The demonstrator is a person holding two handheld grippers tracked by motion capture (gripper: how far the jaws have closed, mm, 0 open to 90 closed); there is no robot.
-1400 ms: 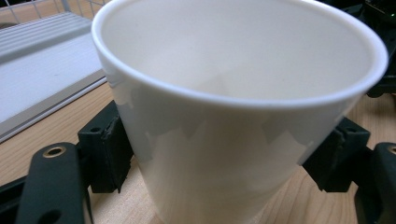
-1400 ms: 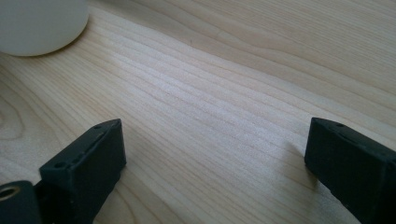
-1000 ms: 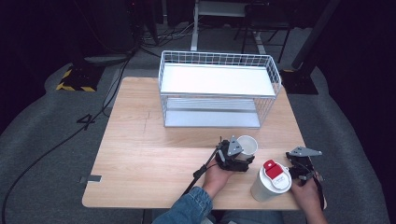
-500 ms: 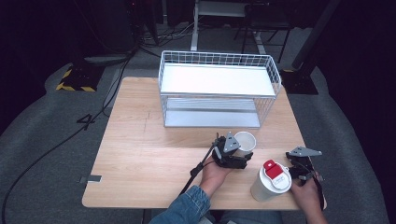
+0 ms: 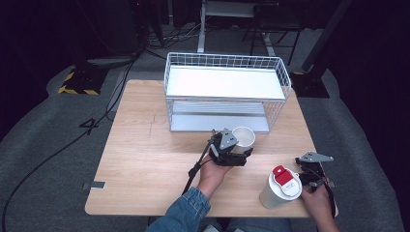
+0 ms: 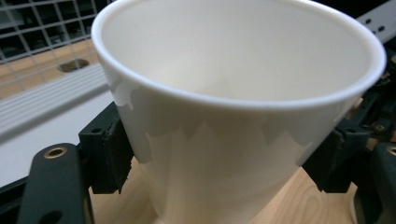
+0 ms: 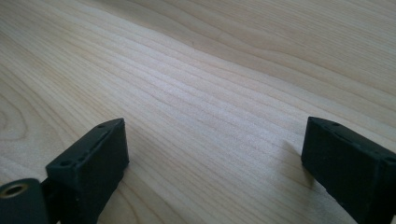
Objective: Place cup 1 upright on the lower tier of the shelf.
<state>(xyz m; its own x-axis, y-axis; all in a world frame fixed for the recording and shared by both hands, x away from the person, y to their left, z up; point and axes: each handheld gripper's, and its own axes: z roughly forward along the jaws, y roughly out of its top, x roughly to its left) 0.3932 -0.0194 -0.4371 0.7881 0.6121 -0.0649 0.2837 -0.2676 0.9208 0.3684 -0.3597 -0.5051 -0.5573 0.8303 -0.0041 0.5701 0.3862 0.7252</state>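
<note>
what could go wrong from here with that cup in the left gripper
The left gripper squeezes the open white cup by its thin wall, so it may dent or slip. The wire rack stands close behind it and could be bumped. The lidded cup beside the right gripper might get knocked over.

I have the white paper cup [image 6: 233, 116] clamped upright by its sides, empty and open-topped, near the front of the wire basket [image 5: 227, 92]. It is plain white with a rolled rim.
</note>
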